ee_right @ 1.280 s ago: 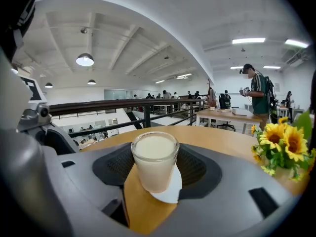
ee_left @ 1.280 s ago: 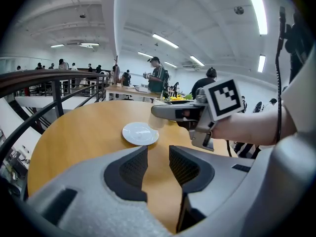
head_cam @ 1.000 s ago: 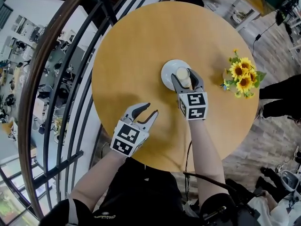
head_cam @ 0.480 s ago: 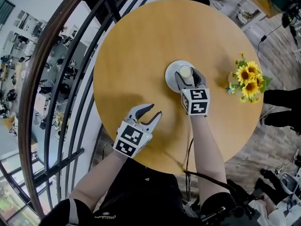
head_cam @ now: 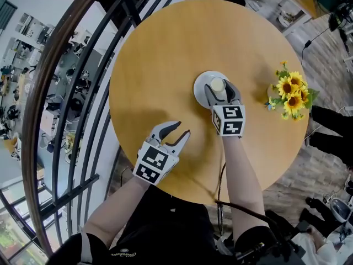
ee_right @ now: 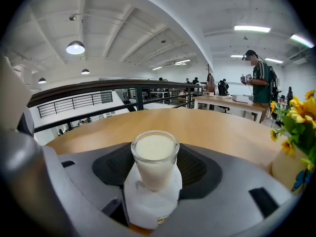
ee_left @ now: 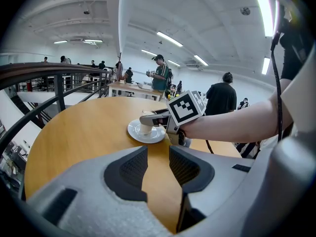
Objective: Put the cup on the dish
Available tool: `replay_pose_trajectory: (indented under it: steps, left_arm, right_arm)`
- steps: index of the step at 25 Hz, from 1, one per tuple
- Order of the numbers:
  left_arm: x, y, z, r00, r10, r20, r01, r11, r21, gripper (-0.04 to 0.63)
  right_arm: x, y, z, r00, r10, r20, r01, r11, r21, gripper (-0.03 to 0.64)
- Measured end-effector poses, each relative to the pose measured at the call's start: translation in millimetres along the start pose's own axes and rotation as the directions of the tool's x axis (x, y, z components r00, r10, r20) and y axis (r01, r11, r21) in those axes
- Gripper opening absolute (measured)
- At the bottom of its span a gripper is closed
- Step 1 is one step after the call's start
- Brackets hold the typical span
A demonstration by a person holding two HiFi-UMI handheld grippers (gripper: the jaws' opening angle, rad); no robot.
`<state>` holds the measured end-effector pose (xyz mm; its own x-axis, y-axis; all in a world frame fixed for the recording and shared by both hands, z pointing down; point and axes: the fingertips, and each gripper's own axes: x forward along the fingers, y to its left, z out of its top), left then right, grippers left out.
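A small glass cup [head_cam: 218, 85] full of milky white liquid stands upright on the white dish [head_cam: 199, 84] near the middle of the round wooden table [head_cam: 160, 54]. My right gripper [head_cam: 219, 90] is shut on the cup, one jaw on each side. The right gripper view shows the cup [ee_right: 154, 157] held between the dark pads. From the left gripper view, cup [ee_left: 145, 127], dish [ee_left: 148, 134] and right gripper [ee_left: 150, 118] sit together ahead. My left gripper [head_cam: 181, 129] rests open and empty over the table's near left part, its jaws [ee_left: 158, 152] apart.
A vase of sunflowers [head_cam: 291, 95] stands at the table's right edge, close to the right gripper's side [ee_right: 296, 127]. A dark curved railing [head_cam: 83, 93] runs along the table's left. People stand at tables in the background [ee_left: 160, 78].
The right gripper with the cup has barely shifted over the dish; the head view itself moved slightly. The left gripper has stayed put.
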<state>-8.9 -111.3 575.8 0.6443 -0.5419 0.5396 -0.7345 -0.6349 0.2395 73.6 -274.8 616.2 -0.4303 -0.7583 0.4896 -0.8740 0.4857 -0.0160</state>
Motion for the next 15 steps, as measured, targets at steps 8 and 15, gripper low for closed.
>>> replay_pose_trajectory:
  steps: [8, 15]
  left_arm:
    - [-4.2, 1.6, -1.4, 1.000, 0.010, 0.013, -0.010, 1.000, 0.001, 0.142]
    - [-7.2, 0.5, -3.1, 1.000, 0.010, 0.001, -0.010, 1.000, 0.004, 0.141]
  right_arm:
    - [-2.0, -0.1, -0.4, 1.000, -0.009, -0.003, 0.009, 1.000, 0.001, 0.262]
    - [-3.6, -2.6, -2.3, 1.000, -0.012, 0.002, 0.012, 1.000, 0.007, 0.263]
